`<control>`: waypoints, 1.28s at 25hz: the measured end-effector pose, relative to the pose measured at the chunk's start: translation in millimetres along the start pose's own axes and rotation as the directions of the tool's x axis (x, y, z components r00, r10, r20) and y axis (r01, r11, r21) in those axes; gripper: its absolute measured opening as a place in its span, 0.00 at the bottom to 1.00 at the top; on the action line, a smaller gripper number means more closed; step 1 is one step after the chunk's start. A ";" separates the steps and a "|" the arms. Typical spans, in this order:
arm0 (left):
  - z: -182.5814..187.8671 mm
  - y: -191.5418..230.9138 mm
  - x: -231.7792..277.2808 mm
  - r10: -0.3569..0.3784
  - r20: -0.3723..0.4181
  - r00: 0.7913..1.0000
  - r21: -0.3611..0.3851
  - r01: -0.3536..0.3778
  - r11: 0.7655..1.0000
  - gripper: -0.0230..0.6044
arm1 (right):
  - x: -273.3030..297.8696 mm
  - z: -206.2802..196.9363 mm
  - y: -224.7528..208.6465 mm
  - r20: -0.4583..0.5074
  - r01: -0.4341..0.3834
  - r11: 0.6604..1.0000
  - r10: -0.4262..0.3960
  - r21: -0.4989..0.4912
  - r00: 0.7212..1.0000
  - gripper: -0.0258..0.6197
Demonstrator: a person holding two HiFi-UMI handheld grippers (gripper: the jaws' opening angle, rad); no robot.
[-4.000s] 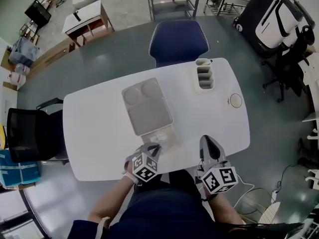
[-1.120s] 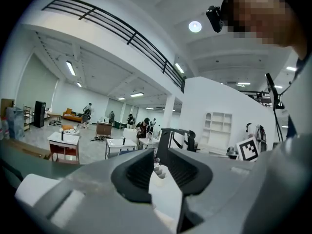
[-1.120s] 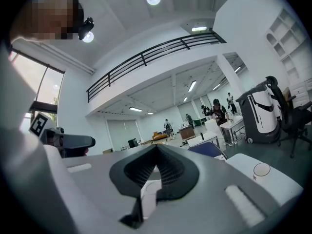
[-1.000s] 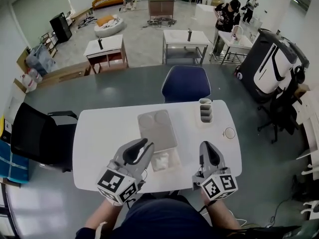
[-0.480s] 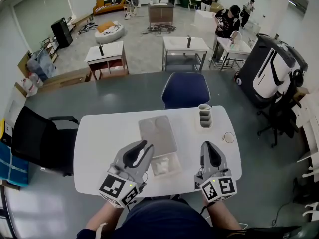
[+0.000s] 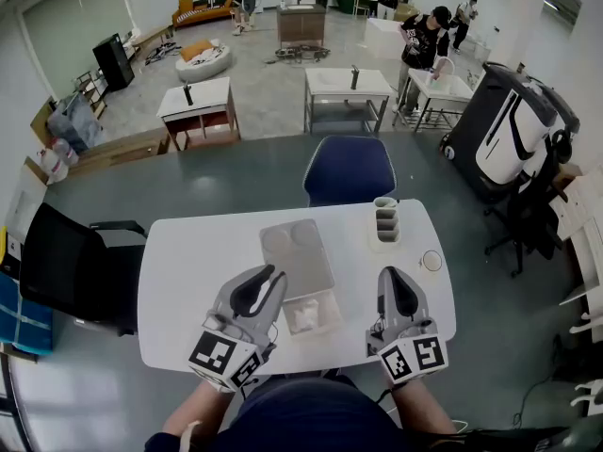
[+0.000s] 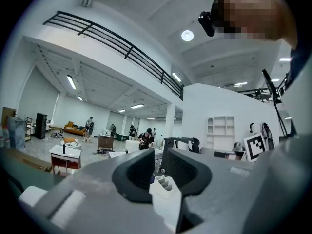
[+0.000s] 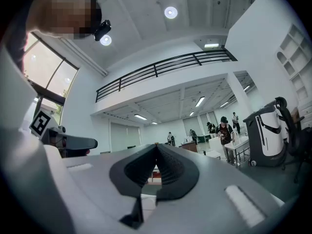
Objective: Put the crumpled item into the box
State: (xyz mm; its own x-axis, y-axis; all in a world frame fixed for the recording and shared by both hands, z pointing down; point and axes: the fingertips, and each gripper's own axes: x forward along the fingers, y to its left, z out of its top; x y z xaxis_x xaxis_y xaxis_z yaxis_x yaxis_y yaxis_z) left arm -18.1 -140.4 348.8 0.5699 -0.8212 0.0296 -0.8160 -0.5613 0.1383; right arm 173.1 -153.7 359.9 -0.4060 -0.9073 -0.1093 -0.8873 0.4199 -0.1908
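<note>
The left gripper (image 6: 267,277) is held with its jaws spread and nothing between them. The right gripper (image 6: 394,275) is held with its jaws pressed together, empty. Both are kept over the near edge of a white table (image 6: 188,252) in a large hall, with a blue chair (image 6: 349,169) beyond. The crumpled item (image 6: 304,316) is seen inside the box (image 6: 332,320), between the grippers. A white holder (image 6: 384,222) is set far right.

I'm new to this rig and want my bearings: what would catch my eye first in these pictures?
The crumpled white item stands out, lying inside the small clear box near the front edge of the white table, with a grey tray just beyond it. The left gripper and right gripper flank the box, both empty.
</note>
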 end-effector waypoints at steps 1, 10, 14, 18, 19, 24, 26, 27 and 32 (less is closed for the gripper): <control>-0.7 0.1 0.1 -0.002 -0.001 1.000 0.000 0.002 1.000 0.17 | 0.1 -1.0 0.8 -0.001 -0.002 1.000 0.002 0.000 1.000 0.04; -5.4 4.3 1.8 -0.001 -0.011 1.000 -0.009 0.001 1.000 0.15 | 1.9 -6.1 4.5 -0.018 -0.010 1.000 0.010 -0.013 1.000 0.04; -6.8 5.3 3.8 0.001 -0.016 1.000 -0.010 -0.001 1.000 0.15 | 2.7 -6.4 3.4 -0.018 -0.013 1.000 0.013 -0.010 1.000 0.04; -13.9 5.2 8.4 0.002 -0.034 0.999 -0.012 -0.002 1.000 0.15 | 2.6 -8.7 2.1 -0.015 -0.023 1.000 0.023 0.000 1.000 0.04; -16.7 5.5 9.3 0.002 -0.041 0.999 -0.013 -0.003 1.000 0.15 | 2.6 -9.9 1.5 -0.017 -0.022 1.000 0.022 0.002 1.000 0.04; -21.0 7.1 8.0 0.007 -0.056 0.998 -0.018 -0.008 1.000 0.15 | 2.8 -9.2 0.7 -0.001 -0.025 0.999 0.025 0.039 1.000 0.04; -20.3 8.4 7.6 0.010 -0.056 0.998 -0.021 -0.011 1.000 0.15 | 3.6 -9.5 0.8 -0.002 -0.025 0.999 0.026 0.038 1.000 0.04; -20.1 9.1 7.9 0.012 -0.055 0.998 -0.023 -0.013 1.000 0.15 | 4.2 -10.1 0.7 -0.005 -0.026 0.999 0.026 0.034 1.000 0.04; -20.6 12.2 7.6 0.012 -0.052 0.999 -0.017 -0.012 1.000 0.15 | 5.4 -11.0 2.0 -0.005 -0.027 0.999 0.028 0.032 1.000 0.04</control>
State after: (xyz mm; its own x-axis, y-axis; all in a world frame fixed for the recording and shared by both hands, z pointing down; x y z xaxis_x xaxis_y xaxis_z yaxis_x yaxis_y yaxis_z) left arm -21.7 -151.4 371.1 0.5647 -0.8211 0.0828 -0.8212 -0.5491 0.1552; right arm 166.7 -158.0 369.7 -0.4313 -0.8955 -0.1096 -0.8684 0.4450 -0.2187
